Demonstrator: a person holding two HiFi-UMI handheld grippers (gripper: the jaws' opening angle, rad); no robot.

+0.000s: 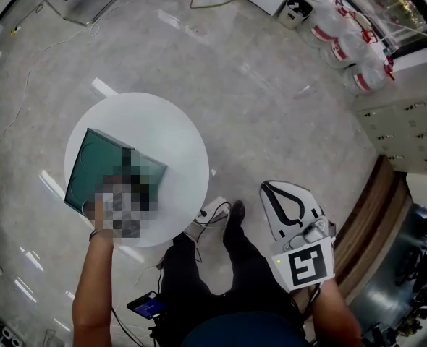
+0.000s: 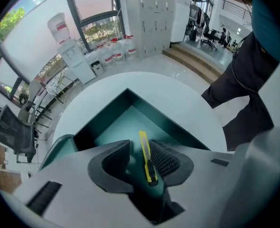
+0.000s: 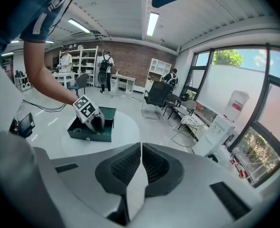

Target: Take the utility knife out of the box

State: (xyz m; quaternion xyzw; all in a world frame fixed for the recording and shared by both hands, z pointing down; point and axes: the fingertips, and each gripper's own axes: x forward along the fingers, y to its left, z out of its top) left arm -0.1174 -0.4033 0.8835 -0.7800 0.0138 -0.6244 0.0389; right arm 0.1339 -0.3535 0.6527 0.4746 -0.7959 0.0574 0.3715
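Observation:
A dark green open box [image 1: 98, 166] sits on a round white table [image 1: 177, 129]. In the left gripper view a yellow utility knife [image 2: 147, 159] lies flat on the floor of the box [image 2: 171, 121]. My left gripper [image 2: 139, 148] points steeply down into the box, jaws open on either side of the knife, whose handle lies close to the right pad [image 2: 164, 159]. The head view shows the left gripper [image 1: 129, 170] mostly under a mosaic patch. My right gripper [image 1: 275, 194] hangs off the table to the right. Its jaws [image 3: 141, 151] are shut on nothing.
The table [image 3: 121, 122] stands alone on a glossy floor. A water cooler [image 2: 66, 49] and several water bottles [image 1: 344, 42] stand by the windows. Wooden steps [image 1: 376, 208] lie right. Cables and a small device [image 1: 147, 306] lie by my legs. People stand far back [image 3: 104, 63].

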